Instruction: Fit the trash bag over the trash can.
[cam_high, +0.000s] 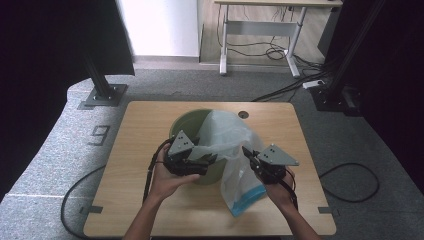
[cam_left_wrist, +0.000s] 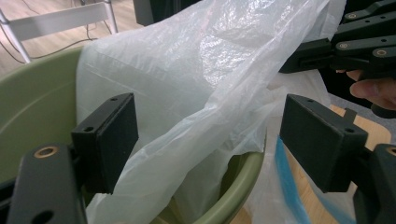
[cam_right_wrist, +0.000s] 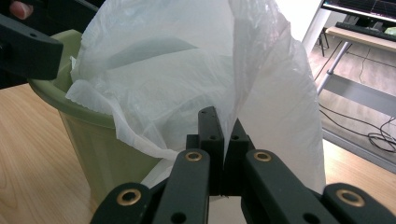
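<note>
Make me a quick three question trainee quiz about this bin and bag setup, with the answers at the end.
1. True or false: the left gripper is clamped on the plastic bag.
2. Which gripper pinches the bag? A) left B) right C) neither
3. What colour is the bin that the bag drapes over?

Key:
1. False. Its jaws stand apart, with bag film loose between them.
2. B. Its jaws are shut on a fold of film.
3. Green.

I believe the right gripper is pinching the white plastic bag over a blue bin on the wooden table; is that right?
Not quite: the bin is green, not blue, as the right gripper view shows. The right gripper does pinch the white plastic bag over it on the wooden table.
</note>
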